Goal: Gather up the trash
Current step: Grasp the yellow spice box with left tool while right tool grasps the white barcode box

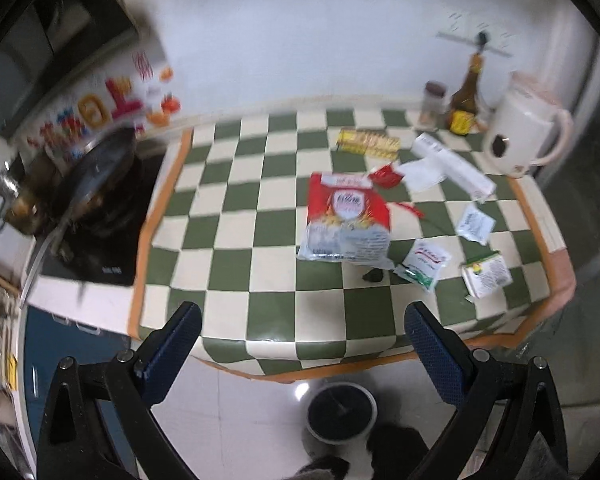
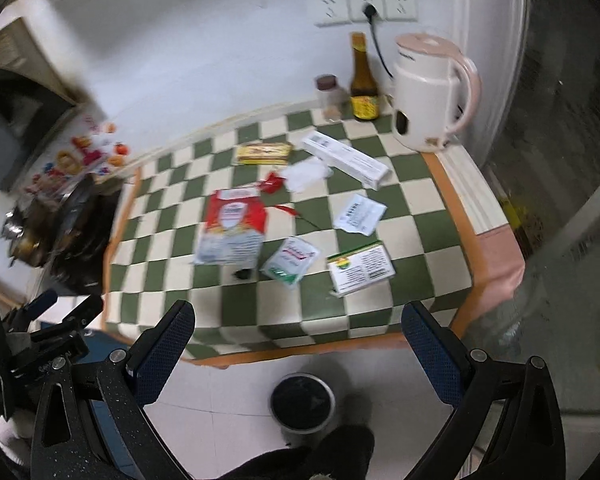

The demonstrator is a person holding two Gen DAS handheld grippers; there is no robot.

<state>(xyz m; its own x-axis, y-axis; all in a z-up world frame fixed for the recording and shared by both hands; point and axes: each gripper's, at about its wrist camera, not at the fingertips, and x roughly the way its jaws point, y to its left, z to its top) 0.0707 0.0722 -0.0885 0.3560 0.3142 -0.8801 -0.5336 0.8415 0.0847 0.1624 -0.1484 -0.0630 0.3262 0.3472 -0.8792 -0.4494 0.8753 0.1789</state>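
Note:
Trash lies scattered on the green-and-cream checkered counter (image 1: pixel 236 280) (image 2: pixel 380 312): a large red-and-white bag (image 1: pixel 346 216) (image 2: pixel 232 228), a green-white sachet (image 1: pixel 422 266) (image 2: pixel 290 260), a small box with a yellow-green edge (image 1: pixel 486 274) (image 2: pixel 360 268), a white packet (image 1: pixel 474 222) (image 2: pixel 358 214), a long white box (image 1: pixel 454 166) (image 2: pixel 346 158), a yellow wrapper (image 1: pixel 368 142) (image 2: pixel 264 152) and red scraps (image 1: pixel 386 176) (image 2: pixel 274 182). A round bin (image 1: pixel 340 414) (image 2: pixel 302 402) stands on the floor below the counter's front edge. My left gripper (image 1: pixel 302 344) and right gripper (image 2: pixel 298 342) are both open and empty, held before the counter edge.
A pink-white kettle (image 1: pixel 520 136) (image 2: pixel 432 92), a brown bottle (image 1: pixel 464 108) (image 2: pixel 364 84) and a small jar (image 1: pixel 434 104) (image 2: pixel 328 94) stand at the back right. A stove with a dark pan (image 1: pixel 96 188) (image 2: pixel 72 216) is on the left. The left gripper's body (image 2: pixel 40 332) shows in the right wrist view.

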